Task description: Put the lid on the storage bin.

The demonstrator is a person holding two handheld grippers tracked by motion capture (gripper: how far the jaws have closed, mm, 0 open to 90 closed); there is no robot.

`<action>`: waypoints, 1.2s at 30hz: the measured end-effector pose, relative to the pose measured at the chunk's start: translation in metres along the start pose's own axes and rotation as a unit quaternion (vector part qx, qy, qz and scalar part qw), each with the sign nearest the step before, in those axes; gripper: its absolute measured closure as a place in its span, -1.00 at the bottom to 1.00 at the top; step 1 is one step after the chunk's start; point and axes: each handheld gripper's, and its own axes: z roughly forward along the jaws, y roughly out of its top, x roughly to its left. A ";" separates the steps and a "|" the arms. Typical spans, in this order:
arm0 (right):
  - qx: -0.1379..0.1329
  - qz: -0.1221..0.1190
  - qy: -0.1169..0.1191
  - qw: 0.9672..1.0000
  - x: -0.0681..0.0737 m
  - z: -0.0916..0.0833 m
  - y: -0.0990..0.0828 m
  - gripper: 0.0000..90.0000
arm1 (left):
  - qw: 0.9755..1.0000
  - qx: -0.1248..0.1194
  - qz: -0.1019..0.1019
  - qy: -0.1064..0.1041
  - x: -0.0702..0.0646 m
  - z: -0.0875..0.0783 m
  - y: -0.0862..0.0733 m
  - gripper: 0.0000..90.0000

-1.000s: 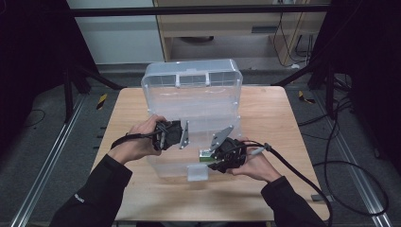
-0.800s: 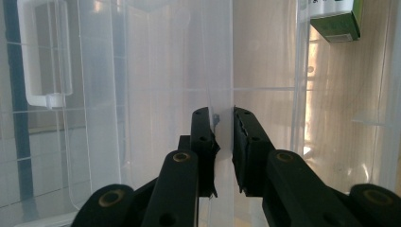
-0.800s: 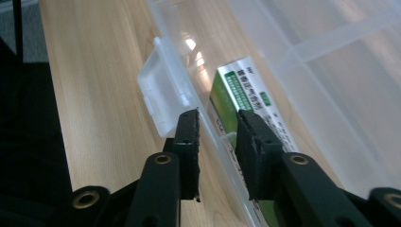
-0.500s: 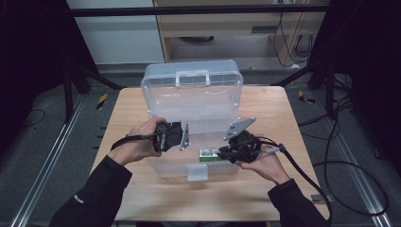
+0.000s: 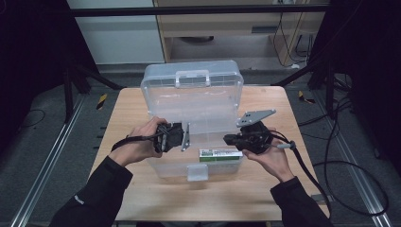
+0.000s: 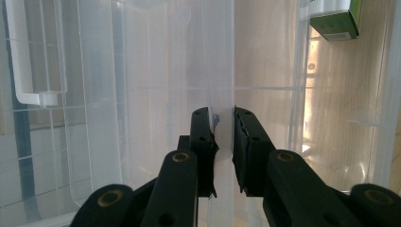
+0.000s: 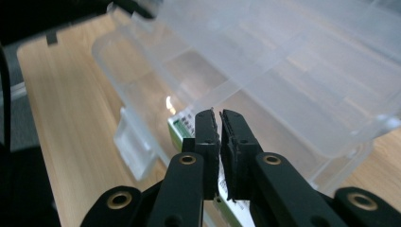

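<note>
Steadiness matters now — left gripper [image 5: 185, 137], clamped on the clear storage box's [image 5: 208, 172] left wall at frame centre, should hold firm while the right gripper [image 5: 228, 139], jaws just closed on nothing, lifts clear of the green-and-white carton [image 5: 220, 154] inside — without nudging the raised lid [image 5: 191, 90].

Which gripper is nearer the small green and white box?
Right. The right gripper hovers just above the small green and white box; the left gripper clamps the box's wall, farther off.
</note>
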 end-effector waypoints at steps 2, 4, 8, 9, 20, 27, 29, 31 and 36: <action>-0.016 0.010 -0.007 1.000 -0.003 -0.004 0.002 0.94 | 1.000 0.005 0.001 -0.002 0.000 -0.001 0.000 0.74; -0.028 0.021 -0.015 0.999 -0.006 -0.007 0.003 0.96 | 1.000 0.002 0.001 0.000 -0.001 0.000 0.000 0.74; -0.042 0.037 -0.031 0.998 -0.012 -0.009 0.006 0.99 | 1.000 0.004 0.002 -0.003 -0.001 -0.001 0.001 0.74; -0.047 0.042 -0.035 0.997 -0.014 -0.009 0.007 0.99 | 1.000 0.004 0.002 -0.003 -0.002 -0.001 0.001 0.74; -0.083 0.090 -0.066 0.990 -0.036 -0.005 0.016 0.98 | 1.000 0.000 0.000 -0.002 -0.003 0.000 0.000 0.74; -0.096 0.114 -0.087 0.985 -0.050 -0.003 0.019 1.00 | 1.000 0.006 0.000 -0.005 -0.004 -0.001 0.001 0.74; -0.097 0.116 -0.092 0.984 -0.054 -0.001 0.019 1.00 | 1.000 0.006 -0.001 -0.005 -0.004 -0.001 0.001 0.74; -0.097 0.120 -0.093 0.984 -0.057 0.001 0.020 1.00 | 1.000 0.006 -0.001 -0.005 -0.004 -0.001 0.001 0.74; -0.094 0.127 -0.104 0.982 -0.063 0.004 0.020 1.00 | 1.000 0.008 -0.001 -0.005 -0.005 -0.001 0.001 0.74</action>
